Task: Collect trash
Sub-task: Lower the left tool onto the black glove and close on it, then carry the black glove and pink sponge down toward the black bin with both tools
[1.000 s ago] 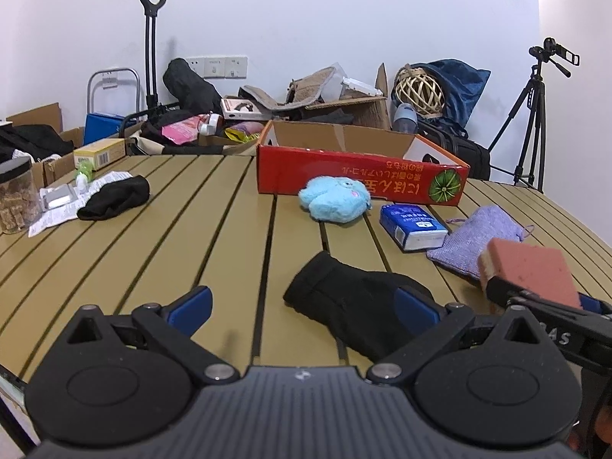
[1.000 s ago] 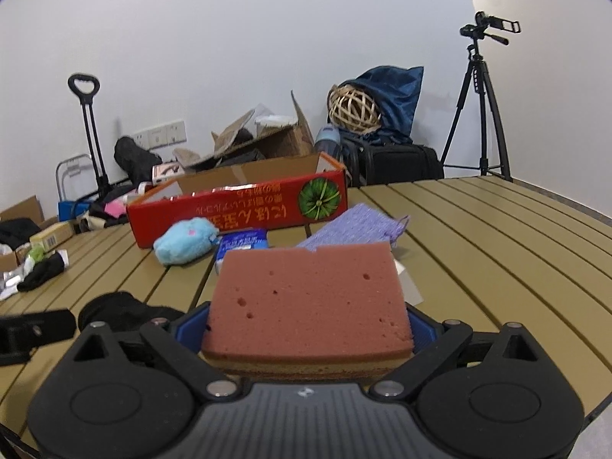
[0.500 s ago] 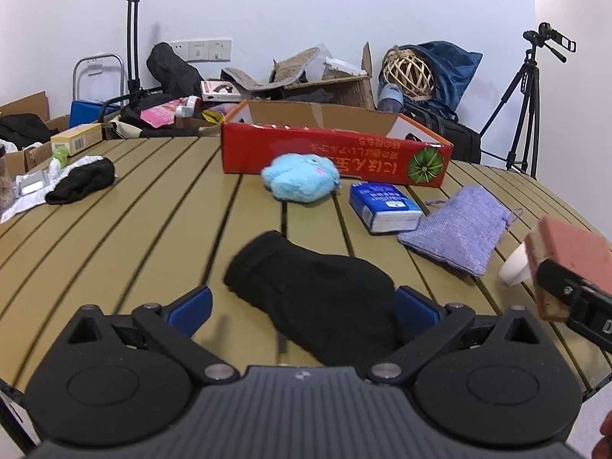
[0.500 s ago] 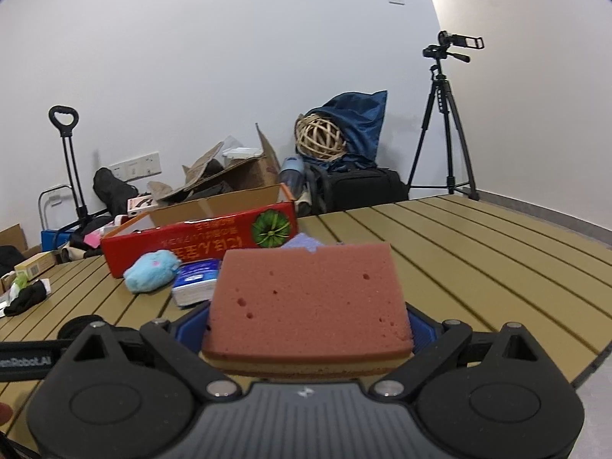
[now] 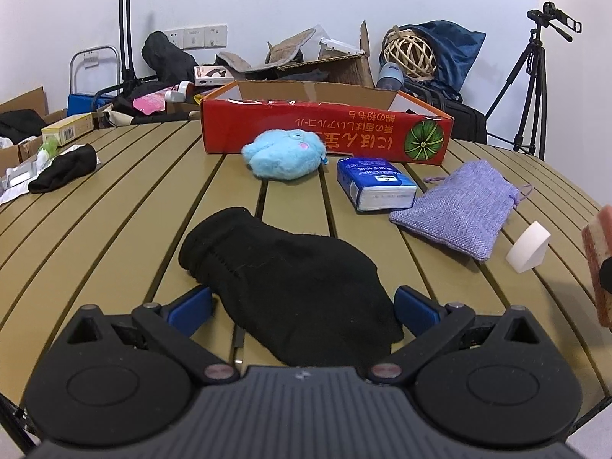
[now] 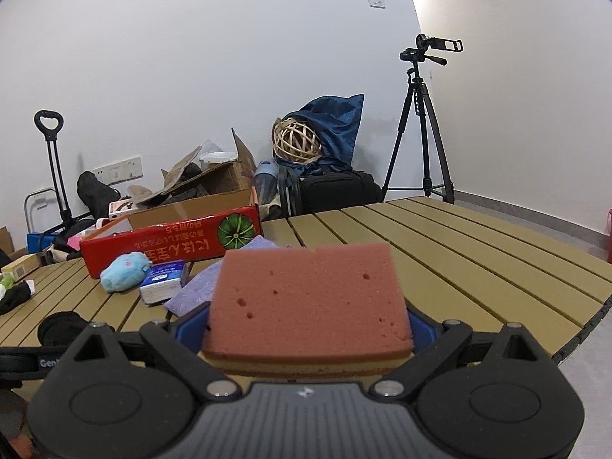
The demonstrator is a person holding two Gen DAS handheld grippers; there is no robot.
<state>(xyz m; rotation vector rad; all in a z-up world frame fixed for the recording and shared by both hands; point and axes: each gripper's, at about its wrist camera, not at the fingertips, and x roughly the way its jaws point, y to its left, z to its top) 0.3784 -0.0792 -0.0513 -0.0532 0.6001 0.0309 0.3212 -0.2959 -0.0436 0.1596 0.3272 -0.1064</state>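
My right gripper [image 6: 308,329] is shut on a reddish sponge [image 6: 308,298] with a yellow underside, held above the slatted table. That sponge's edge [image 5: 598,264] shows at the far right of the left wrist view. My left gripper [image 5: 302,304] is open, its blue pads on either side of a black glove [image 5: 290,271] that lies flat on the table [image 5: 114,206]. A red cardboard box [image 5: 325,134] stands open at the back of the table. In front of it lie a blue plush toy [image 5: 285,155], a blue tissue pack [image 5: 375,183], a purple cloth pouch [image 5: 459,208] and a white wedge [image 5: 528,246].
A second black glove [image 5: 63,168] and papers lie at the table's left. Behind the table are cardboard boxes [image 5: 317,65], a hand trolley [image 5: 122,26], a wicker ball [image 5: 409,51] on blue cloth and a tripod with a camera [image 6: 420,122]. The table's right edge [image 6: 573,344] curves close.
My left gripper has moved forward and right until its fingers flank the black glove. My right gripper has lifted and swung right with the sponge still in it.
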